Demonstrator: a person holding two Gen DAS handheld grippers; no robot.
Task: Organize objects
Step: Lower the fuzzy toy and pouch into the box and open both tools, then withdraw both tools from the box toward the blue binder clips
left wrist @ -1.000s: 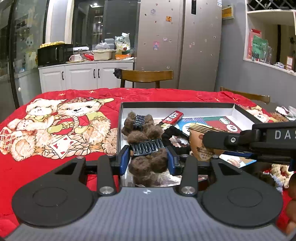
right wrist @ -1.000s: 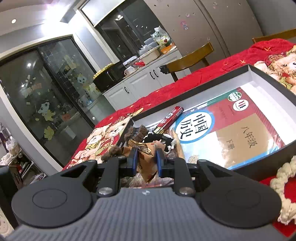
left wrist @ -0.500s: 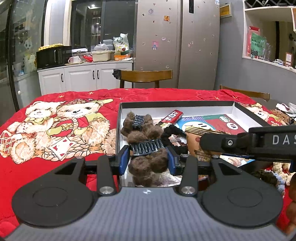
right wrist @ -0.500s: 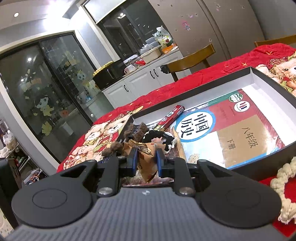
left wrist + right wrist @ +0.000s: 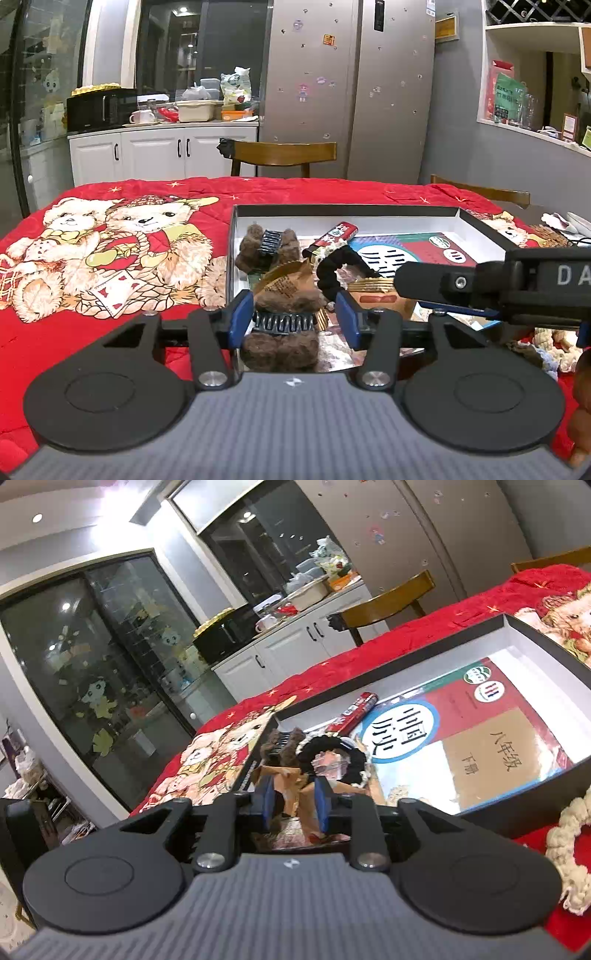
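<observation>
A black box (image 5: 369,211) with a white inside lies on the red bear blanket (image 5: 110,240). It holds a textbook (image 5: 480,746), a red snack bar (image 5: 340,232), a black scrunchie (image 5: 332,273) and two brown furry hair clips. My left gripper (image 5: 293,317) is opening. The nearer furry clip (image 5: 284,343) sits loose between its blue pads, with a gap on the right side. My right gripper (image 5: 294,805) is opening too, around a brown snack packet (image 5: 291,782) that sags onto the pile. The farther clip (image 5: 269,243) lies behind.
A cream scrunchie (image 5: 569,849) lies on the blanket outside the box's near right corner. A wooden chair (image 5: 284,151) stands at the table's far edge, with a fridge and white cabinets behind. The right gripper's finger (image 5: 443,282) crosses the left view.
Both pairs of jaws have widened. The brown packet, pinched upright before, has slumped leftward over the nearer furry clip. Neither hand has shifted.
</observation>
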